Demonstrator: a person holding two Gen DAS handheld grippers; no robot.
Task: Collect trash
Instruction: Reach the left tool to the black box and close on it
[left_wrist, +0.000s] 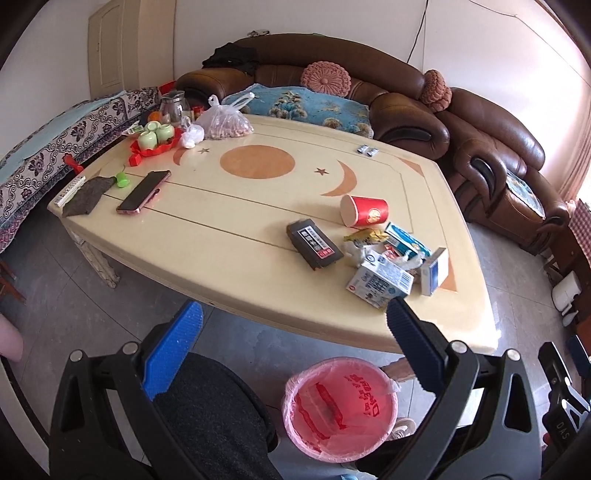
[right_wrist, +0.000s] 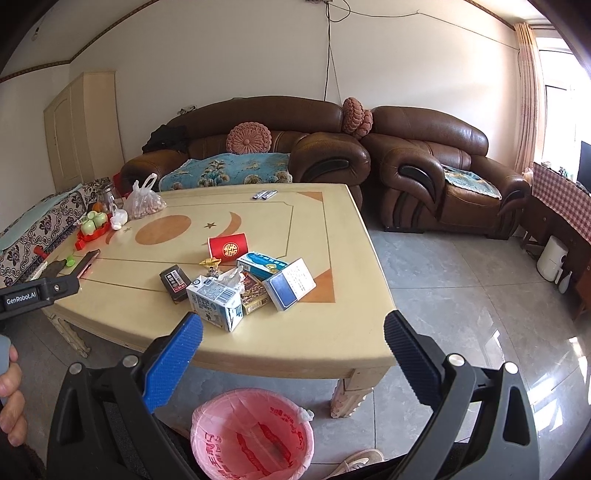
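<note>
A heap of trash lies on the near right corner of the cream table (left_wrist: 229, 266) (right_wrist: 332, 332): a red paper cup (left_wrist: 365, 215) (right_wrist: 229, 248) on its side, a white milk carton (left_wrist: 380, 282) (right_wrist: 216, 297), a black box (left_wrist: 314, 248) (right_wrist: 174, 280), a blue-and-white box (left_wrist: 436, 271) (right_wrist: 290, 282), a teal box (right_wrist: 262, 263) and crumpled wrappers (left_wrist: 364, 236). A pink-lined bin (left_wrist: 340, 406) (right_wrist: 253, 434) stands on the floor in front of the table. My left gripper (left_wrist: 295, 328) and right gripper (right_wrist: 293, 332) both hang open and empty before the table edge, short of the heap.
At the table's far left are a phone (left_wrist: 144, 192), a dark cloth (left_wrist: 86, 195), green cups on a red tray (left_wrist: 155, 134), a bag of nuts (left_wrist: 225, 123). Two small packets (left_wrist: 367, 149) lie at the far edge. Brown sofas (right_wrist: 436, 173) stand behind. A shoe (right_wrist: 360, 459) is by the bin.
</note>
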